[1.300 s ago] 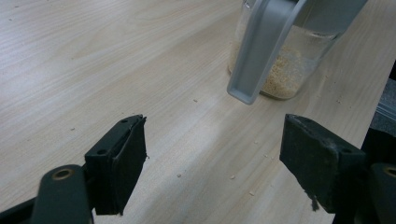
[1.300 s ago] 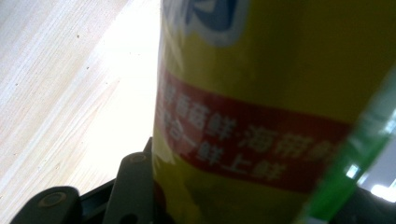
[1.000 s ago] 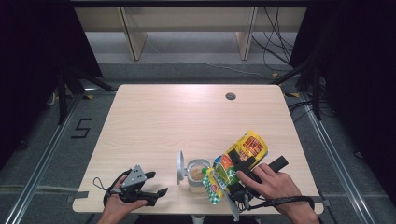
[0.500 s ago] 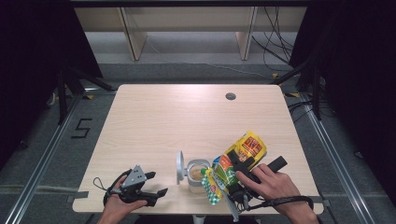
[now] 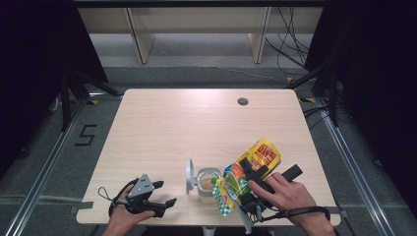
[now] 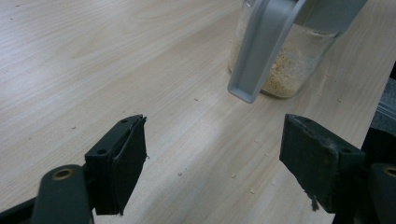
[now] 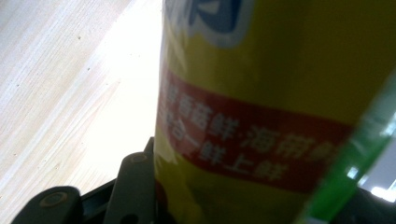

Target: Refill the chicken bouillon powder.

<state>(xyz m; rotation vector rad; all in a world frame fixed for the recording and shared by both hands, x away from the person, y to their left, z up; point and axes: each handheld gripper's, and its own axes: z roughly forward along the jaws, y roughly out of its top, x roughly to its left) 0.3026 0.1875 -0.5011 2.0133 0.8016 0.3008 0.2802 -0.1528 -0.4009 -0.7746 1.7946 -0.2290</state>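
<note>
The right gripper (image 5: 246, 181) has its fingers clamped on a yellow packet (image 5: 258, 156), tilted mouth-down over a small glass jar (image 5: 208, 183) near the front edge of the counter (image 5: 196, 123). Set against the two earlier high views, almost nothing has shifted: the packet hangs at the same tilt, its green and white end (image 5: 223, 196) drooping beside the jar's rim, and the jar stands on the same spot. That points to a steady pour in progress, not a lift or a set-down.

In the right gripper view the packet (image 7: 280, 107) is pressed close to the lens, its red band of print blurred, one black finger (image 7: 133, 186) flat against its side.

The left gripper (image 5: 147, 194) rests on the counter well to the left of the jar, fingers (image 6: 116, 163) spread with nothing between them. Its view looks across bare wood at the jar (image 6: 292, 60), which holds a low layer of pale granules, with the grey hinged lid (image 6: 261, 46) swung open in front. Crumbs are scattered on the counter (image 6: 93, 70) around it.

The jar looks far from full, so the pour likely has a way to go; the idle left gripper could steady the jar if it starts to slide.
</note>
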